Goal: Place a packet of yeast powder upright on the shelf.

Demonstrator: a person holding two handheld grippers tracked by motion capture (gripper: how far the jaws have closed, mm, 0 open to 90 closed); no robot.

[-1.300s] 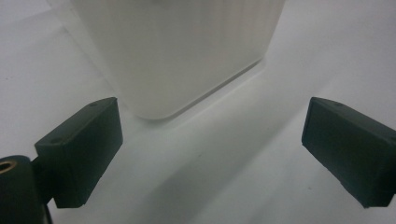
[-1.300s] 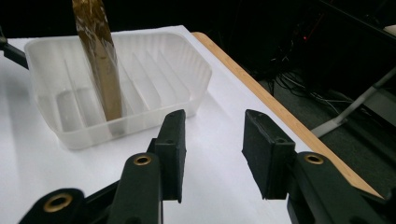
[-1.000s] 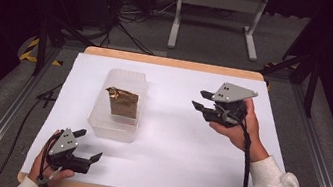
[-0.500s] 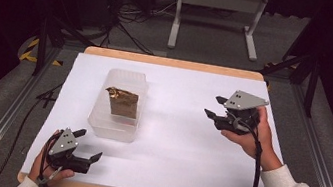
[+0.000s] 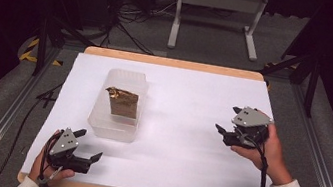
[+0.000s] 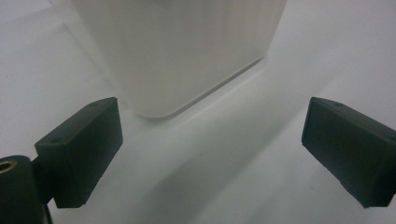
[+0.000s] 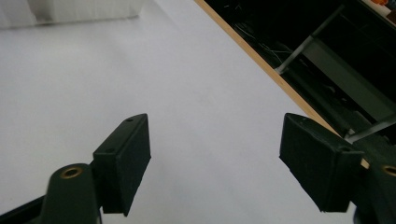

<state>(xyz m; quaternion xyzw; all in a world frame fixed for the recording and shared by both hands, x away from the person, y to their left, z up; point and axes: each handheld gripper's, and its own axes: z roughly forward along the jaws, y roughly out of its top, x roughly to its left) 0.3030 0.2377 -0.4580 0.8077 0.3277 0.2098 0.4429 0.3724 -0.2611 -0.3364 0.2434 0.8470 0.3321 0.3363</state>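
Plainly, a brown packet (image 5: pixel 123 103) stands upright inside the clear tub (image 5: pixel 99 123).

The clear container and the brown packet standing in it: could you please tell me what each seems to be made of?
The clear container looks like frosted, translucent plastic: the packet shows hazily through its walls, and faint vertical ribbing shows in the left gripper view. The brown packet looks like kraft paper or foil-lined film, matte brown with a crinkled, shiny gold top edge; which of these cannot be told.
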